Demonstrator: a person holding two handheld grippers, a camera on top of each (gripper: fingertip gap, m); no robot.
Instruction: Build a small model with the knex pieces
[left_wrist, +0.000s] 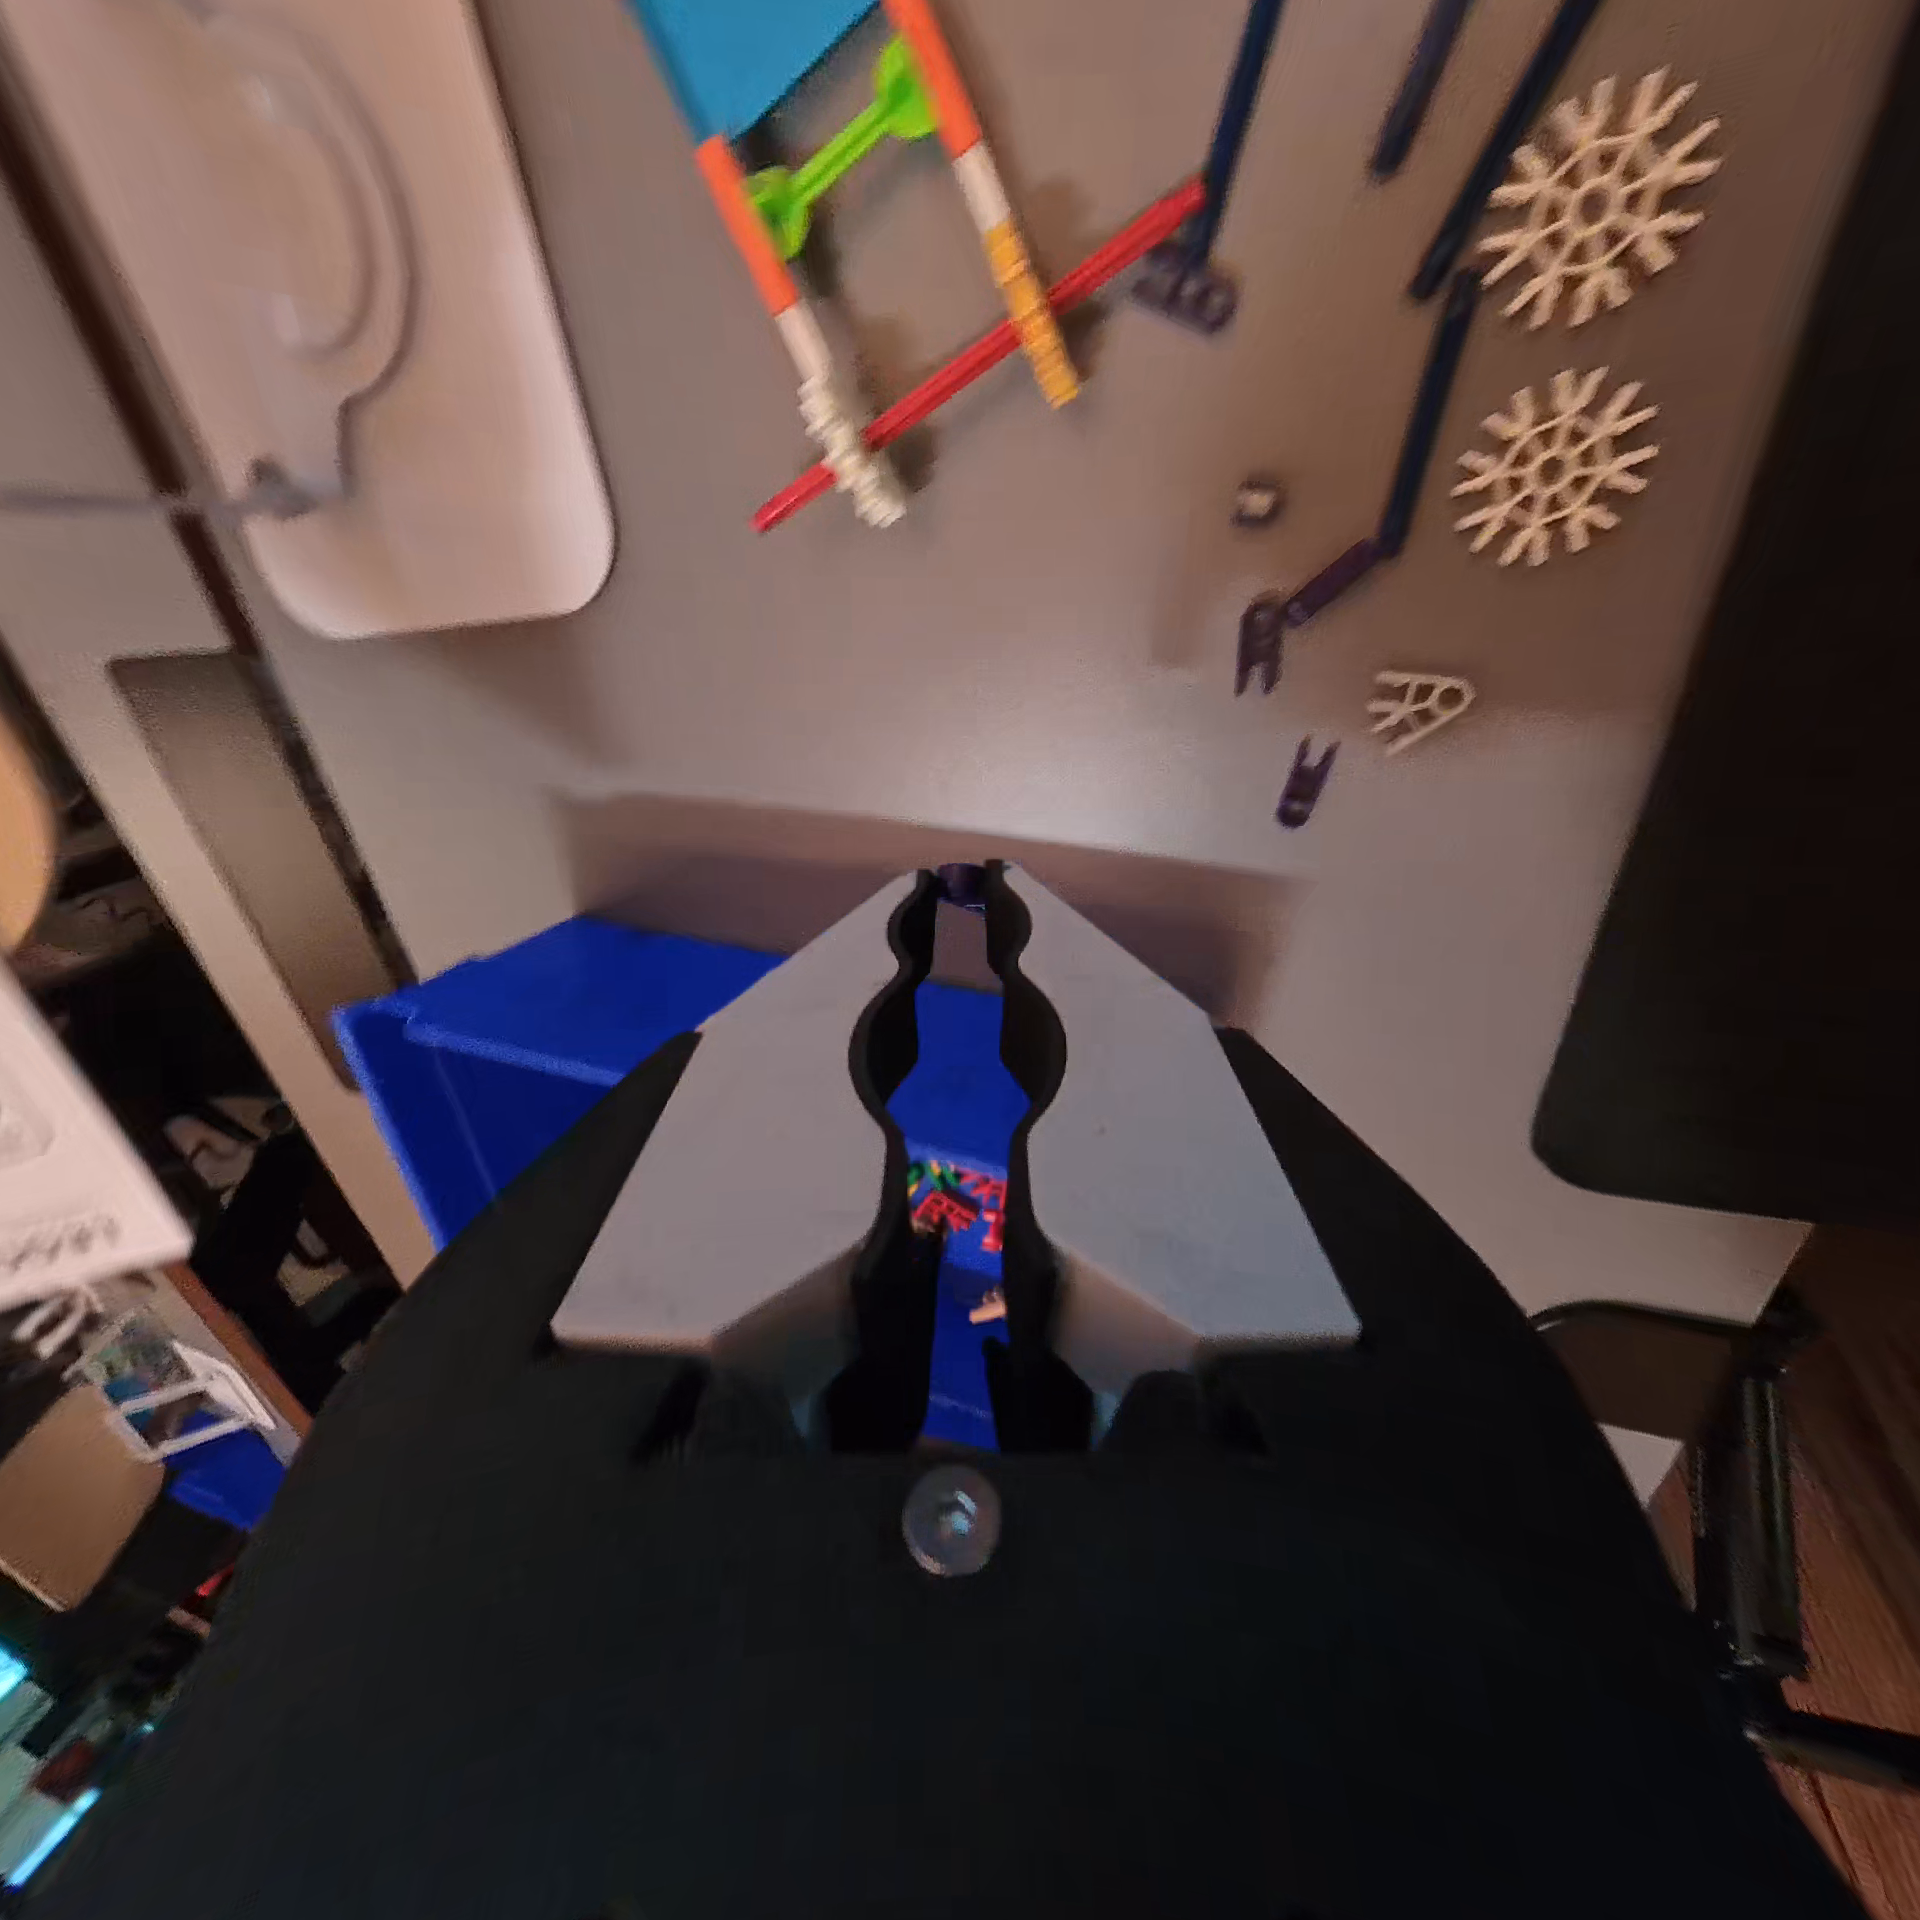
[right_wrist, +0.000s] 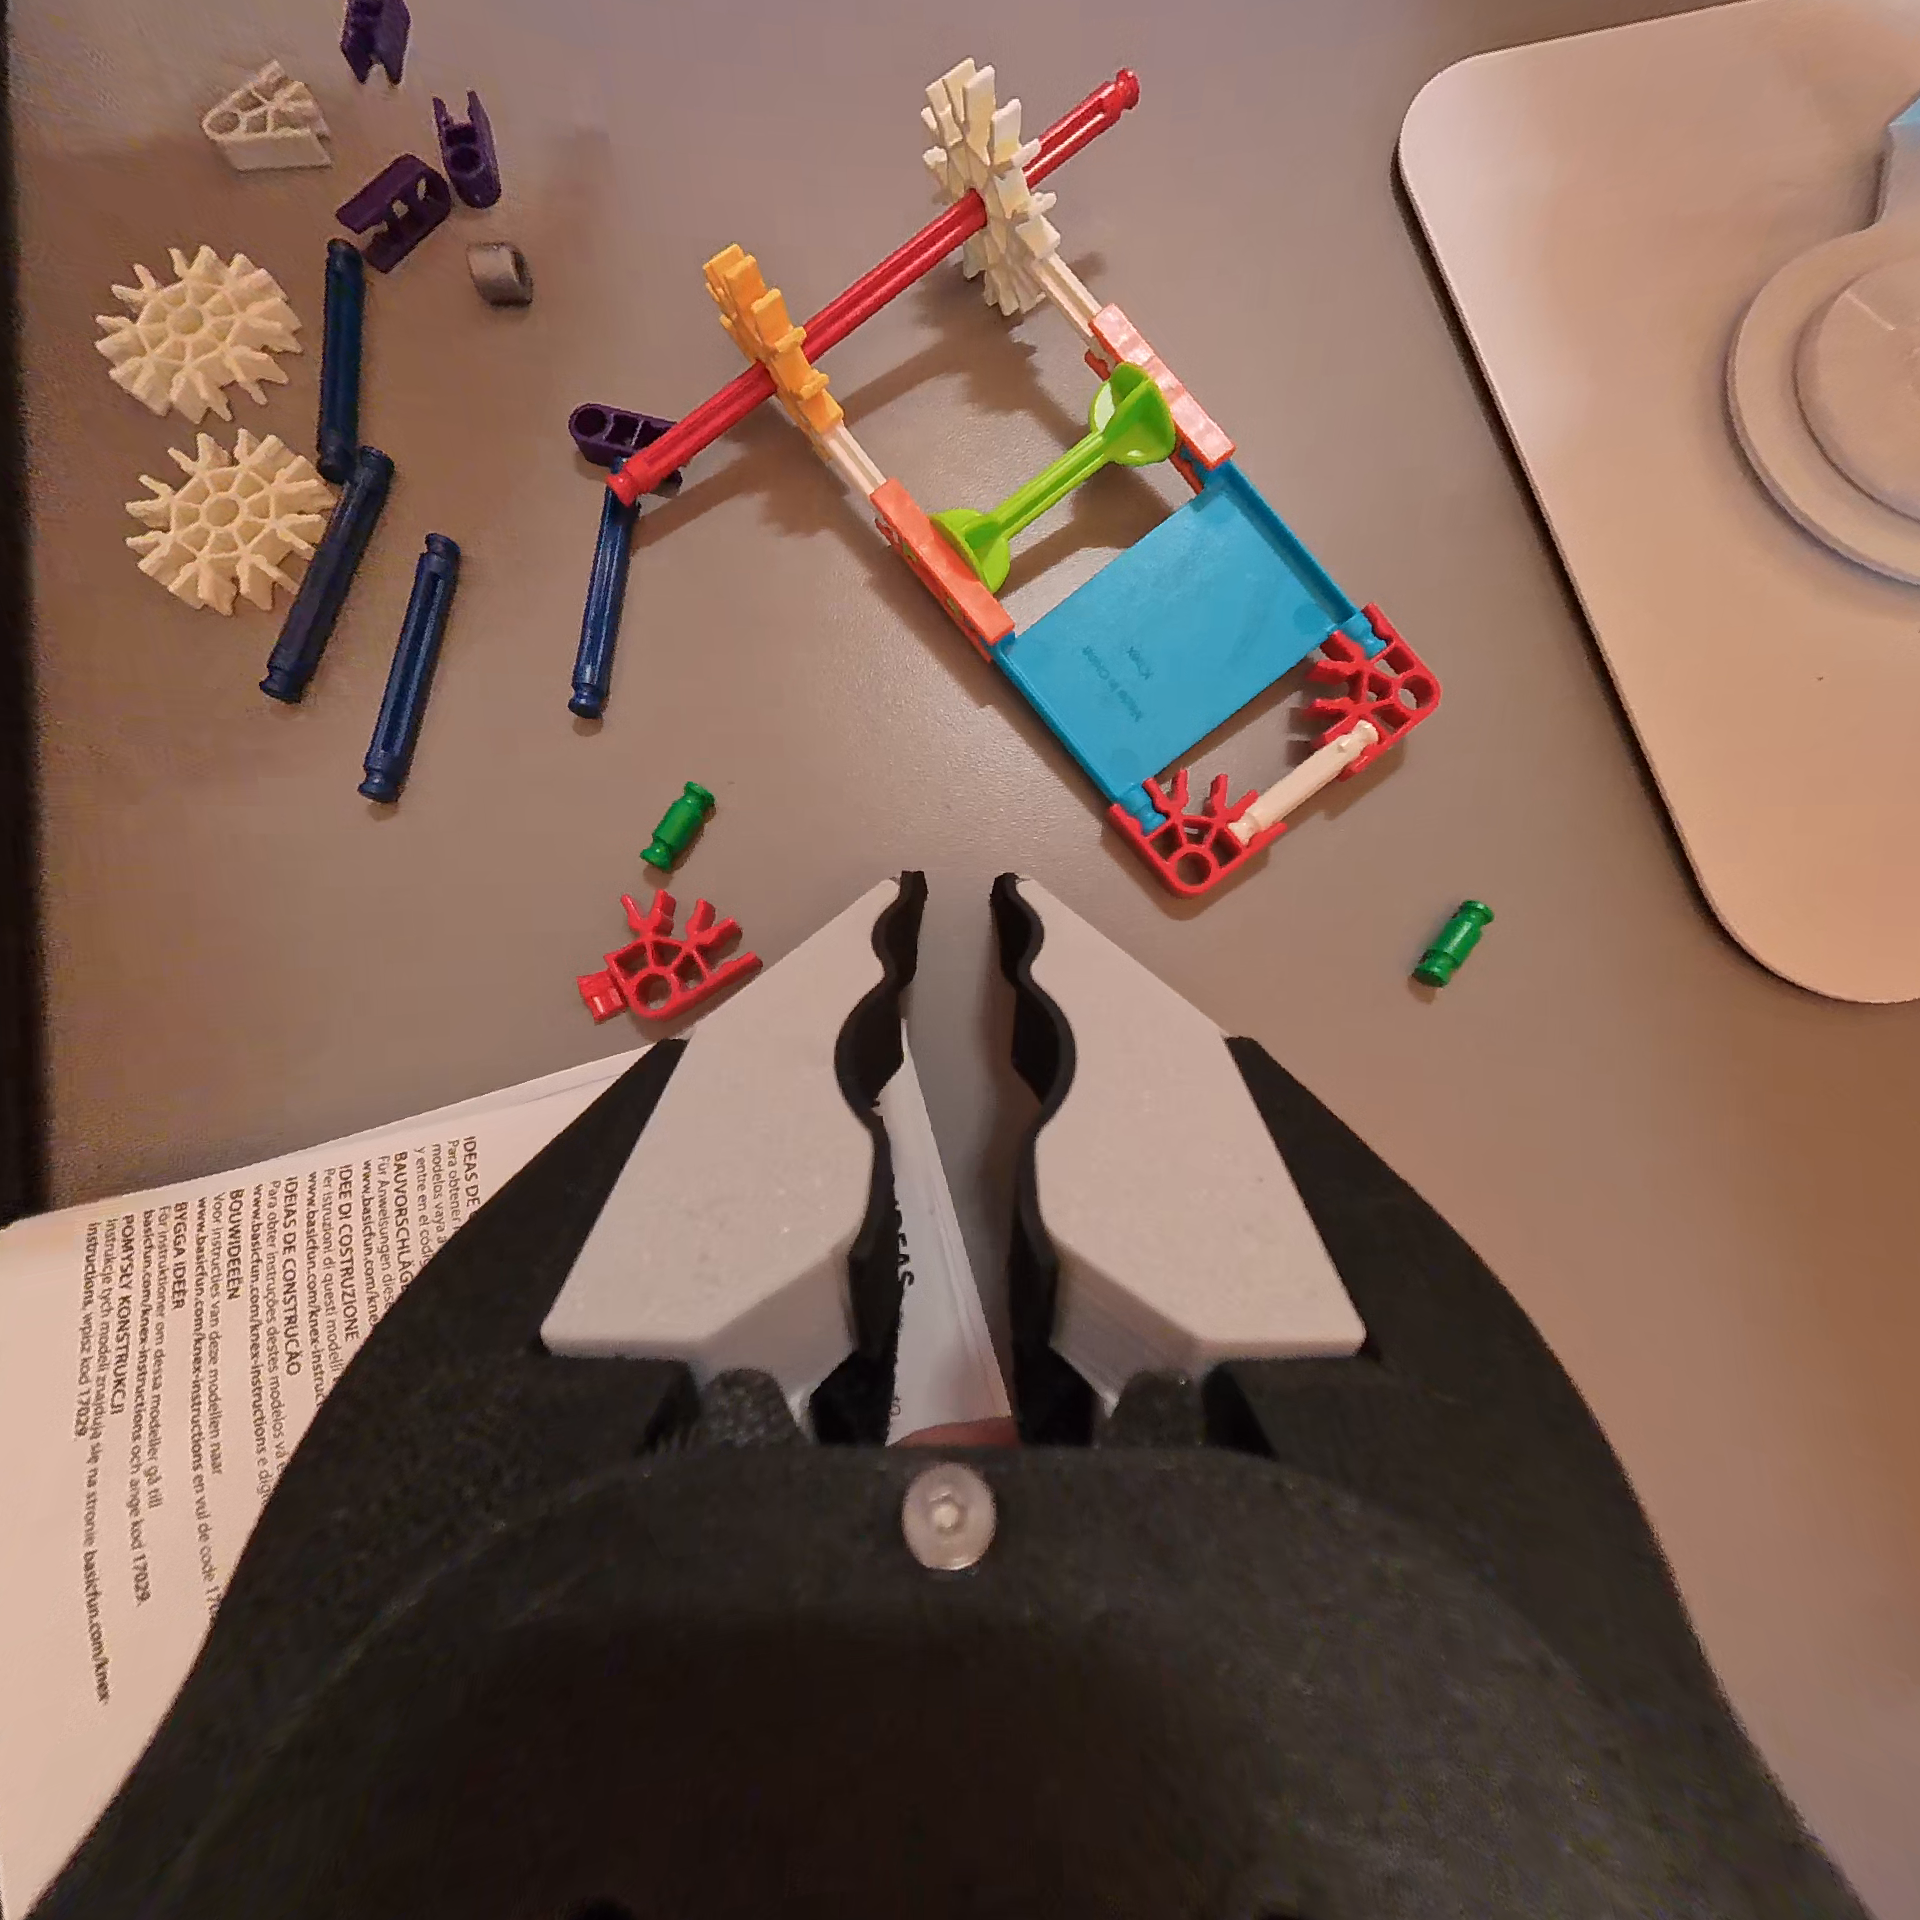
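Spreading across both views: a grey table (right_wrist: 935, 748). Lying at its right edge, a pale mat (right_wrist: 1621, 499). Sitting below the table edge, a blue bin (left_wrist: 499, 1081) of small coloured pieces. Resting mid-table, a half-built toy frame (right_wrist: 1164, 623) with blue panel, red rod and green spool. Lying under the right gripper, a printed leaflet (right_wrist: 208, 1403). Scattered at left: white snowflake connectors (right_wrist: 223, 520), dark blue rods (right_wrist: 410, 665), purple clips (right_wrist: 400, 203).

Hovering over the bin, left gripper (left_wrist: 961, 883) pinching a small purple piece (left_wrist: 961, 889) at its tips. Hanging above the table, right gripper (right_wrist: 956, 883) narrowly parted, holding nothing, near a red connector (right_wrist: 665, 961) and green pegs (right_wrist: 677, 826).
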